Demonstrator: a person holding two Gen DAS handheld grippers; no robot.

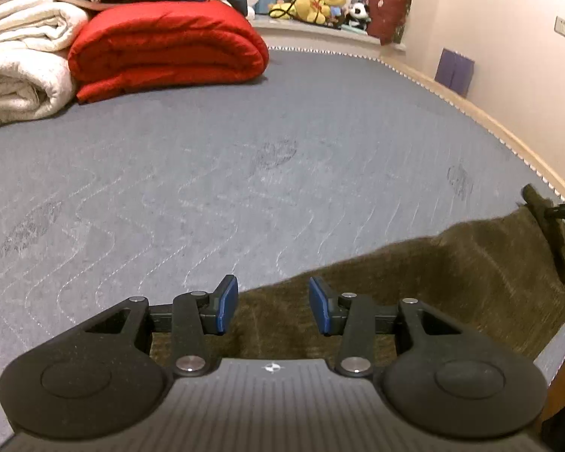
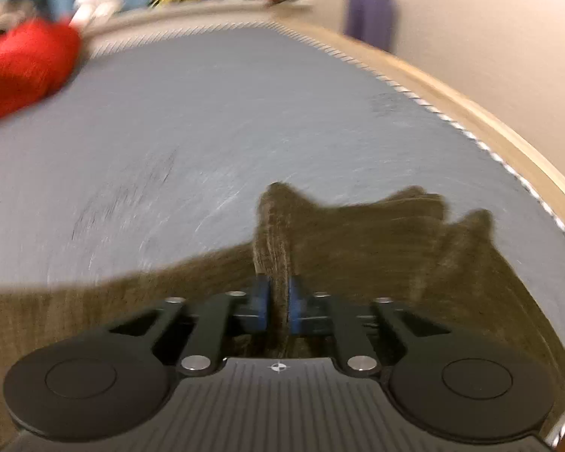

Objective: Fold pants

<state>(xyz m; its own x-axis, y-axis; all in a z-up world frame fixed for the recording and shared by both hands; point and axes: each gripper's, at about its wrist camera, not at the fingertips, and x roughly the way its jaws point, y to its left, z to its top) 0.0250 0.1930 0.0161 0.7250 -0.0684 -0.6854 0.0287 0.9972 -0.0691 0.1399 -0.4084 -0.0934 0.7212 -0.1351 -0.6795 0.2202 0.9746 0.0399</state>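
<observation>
On the grey mattress (image 1: 245, 173) lie the olive-brown pants (image 1: 452, 282). The right gripper (image 2: 278, 303) has its fingers clamped on a bunched fold; the left gripper (image 1: 273, 305) hangs above the cloth, fingers apart. It looks mid-fold: next the left needs its own edge.

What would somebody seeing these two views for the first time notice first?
Probably the olive-brown pants spread low on the grey mattress, a bunched fold pinched between the blue fingers of the right gripper. The left gripper stands open above the cloth's edge, gripping nothing. Next comes the bright red folded quilt at the bed's far left, beside a cream blanket.
</observation>
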